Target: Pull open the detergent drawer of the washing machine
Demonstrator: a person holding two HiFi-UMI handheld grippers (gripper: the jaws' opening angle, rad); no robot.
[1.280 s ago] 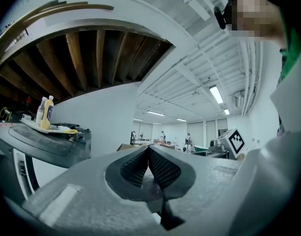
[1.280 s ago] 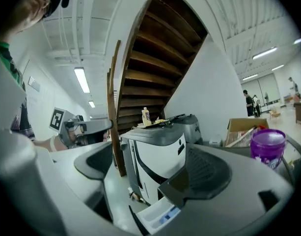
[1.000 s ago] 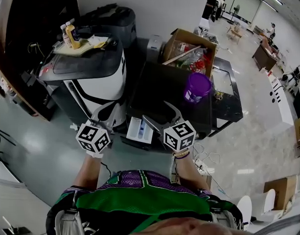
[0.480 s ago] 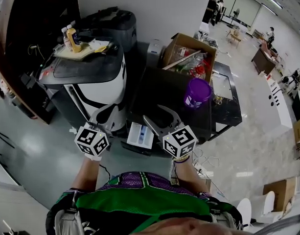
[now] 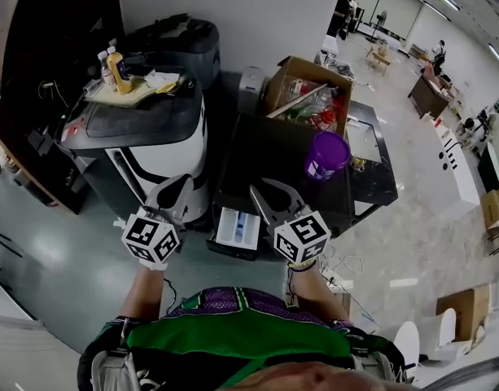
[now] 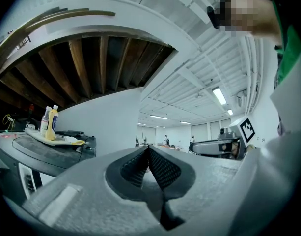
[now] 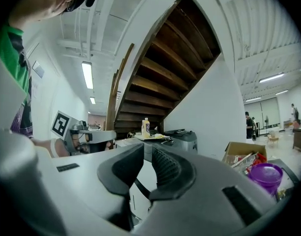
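Note:
The washing machine (image 5: pixel 273 149) is the dark-topped box straight ahead of me. Its white detergent drawer (image 5: pixel 239 228), with a blue compartment, stands pulled out of the front, low between my two grippers. My right gripper (image 5: pixel 257 191) hangs just right of the drawer and above it. Its jaws have just been closing and now stand almost together with nothing between them (image 7: pixel 145 149). My left gripper (image 5: pixel 178 182) is shut and empty (image 6: pixel 148 148), left of the drawer and in front of the white machine. Neither gripper touches the drawer.
A purple cup (image 5: pixel 327 155) stands on the washer's top. Behind is an open cardboard box (image 5: pixel 310 92) full of items. A white and black machine (image 5: pixel 155 133) at the left carries a tray with bottles (image 5: pixel 115 63). Cables (image 5: pixel 340 267) lie on the floor at the right.
The right gripper's jaws went from wide open to nearly together, and it lifted away from the drawer. Both grippers rose a little. The drawer stays pulled out.

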